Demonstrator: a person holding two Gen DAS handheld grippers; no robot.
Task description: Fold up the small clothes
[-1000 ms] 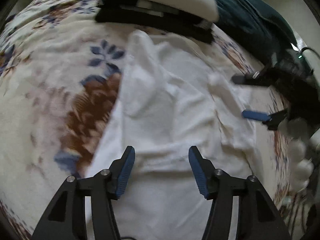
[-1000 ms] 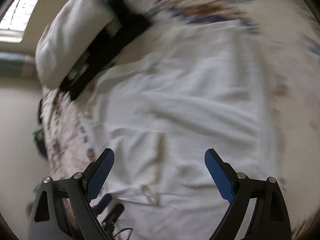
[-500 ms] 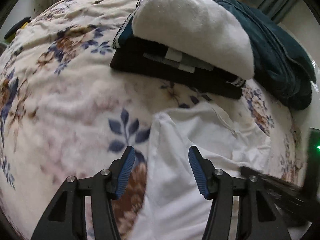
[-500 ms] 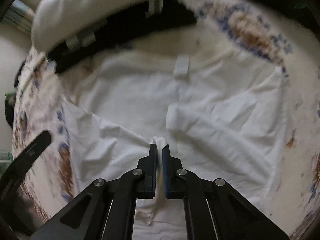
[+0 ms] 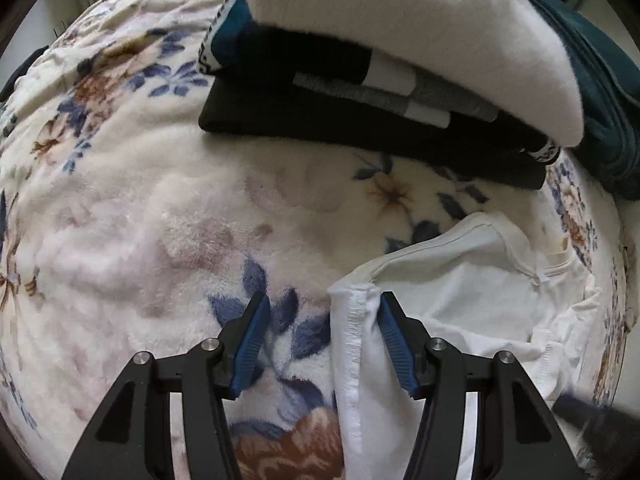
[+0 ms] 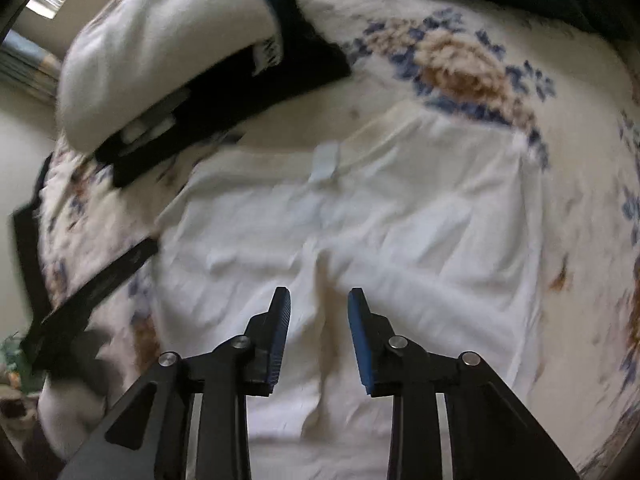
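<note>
A floral blanket (image 5: 168, 208) is carrying a white shirt (image 6: 360, 216); the left gripper (image 5: 320, 344) is straddling its hemmed edge, fingers apart, while the right gripper (image 6: 319, 336) is hovering above it, part-open and empty.

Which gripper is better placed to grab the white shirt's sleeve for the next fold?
Left. The left gripper is open with the white shirt sleeve hem already between its fingers. The right gripper, also open, hangs above the flat shirt body with nothing gathered between its fingers.

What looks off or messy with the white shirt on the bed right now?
The white shirt lies rumpled, with a brownish stain down its middle between the open right gripper fingers. Its sleeve hem sits bunched between the left gripper fingers, which are open.
</note>
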